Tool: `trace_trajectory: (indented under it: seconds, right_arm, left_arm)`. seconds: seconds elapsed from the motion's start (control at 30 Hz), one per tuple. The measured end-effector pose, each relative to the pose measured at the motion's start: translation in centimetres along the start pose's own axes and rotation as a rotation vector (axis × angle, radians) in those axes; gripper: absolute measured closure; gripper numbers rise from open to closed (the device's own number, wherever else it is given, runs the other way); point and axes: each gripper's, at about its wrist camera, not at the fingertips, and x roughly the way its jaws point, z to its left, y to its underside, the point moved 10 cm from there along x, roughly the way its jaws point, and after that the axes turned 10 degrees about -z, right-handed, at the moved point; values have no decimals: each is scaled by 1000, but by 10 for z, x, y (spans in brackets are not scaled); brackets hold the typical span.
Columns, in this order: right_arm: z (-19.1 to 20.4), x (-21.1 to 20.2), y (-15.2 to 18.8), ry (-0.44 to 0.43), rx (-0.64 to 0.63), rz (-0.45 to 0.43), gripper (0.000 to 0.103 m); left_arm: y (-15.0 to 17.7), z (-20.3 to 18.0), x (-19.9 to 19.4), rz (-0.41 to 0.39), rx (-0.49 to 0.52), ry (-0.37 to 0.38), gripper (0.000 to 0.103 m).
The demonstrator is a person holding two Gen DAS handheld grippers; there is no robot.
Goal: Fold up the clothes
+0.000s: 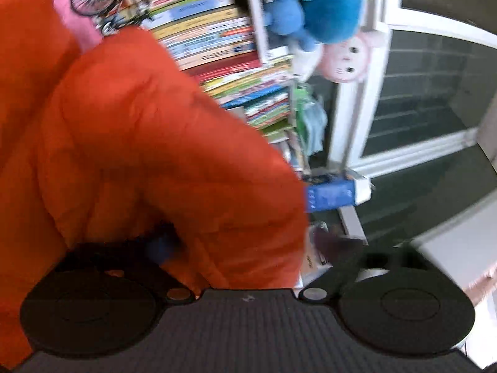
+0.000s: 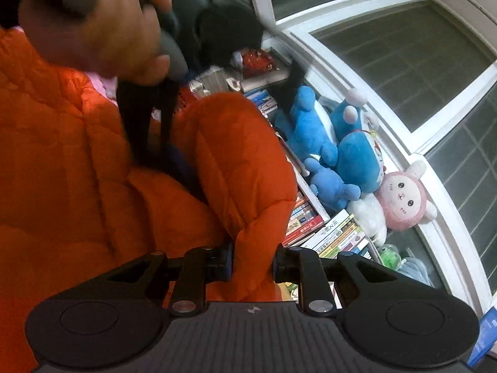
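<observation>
Right wrist view shows the orange puffer jacket (image 2: 93,171) bunched and lifted across frame left, unfolded, pinched by the right tool (image 2: 251,267) and, at centre, the left tool (image 2: 174,158).

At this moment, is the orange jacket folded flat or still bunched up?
Bunched, not folded. The orange jacket bulges in puffy heaps, a fold of it pinched in the right claw.

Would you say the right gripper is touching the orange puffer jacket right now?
Touching. The right wrist view shows the right gripper with both fingertips pressed into a pinched fold of the orange puffer jacket.
</observation>
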Motion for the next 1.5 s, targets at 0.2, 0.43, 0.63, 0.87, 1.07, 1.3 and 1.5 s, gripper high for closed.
trace_trajectory:
  seconds: [0.2,0.43,0.63,0.87,1.07,1.3,1.5]
  right_arm:
    - [-41,-15,20,-162,783,125,20]
    - [-76,-2,89,-401,2136,156,3]
    - [-68,43,104,-366,2313,211,1]
    - [-47,83,124,-243,2226,413,60]
    - [-78,78,111,-271,2113,249,68]
    - [-99,74,122,-237,2125,166,69]
    - [-81,62,170,-146,2136,279,70]
  left_arm:
    - [-10,-15,5,-62,23,27,86]
    - [-18,-28,-8,-99,28,93,86]
    - [-2,-19,-15,-65,45,86,87]
    - [12,-4,-37,-48,99,60,87]
    - [-2,5,-71,-121,-65,155,84]
    - [-17,26,-90,-216,-335,311,55]
    - [-26,46,-87,-221,-352,197,38]
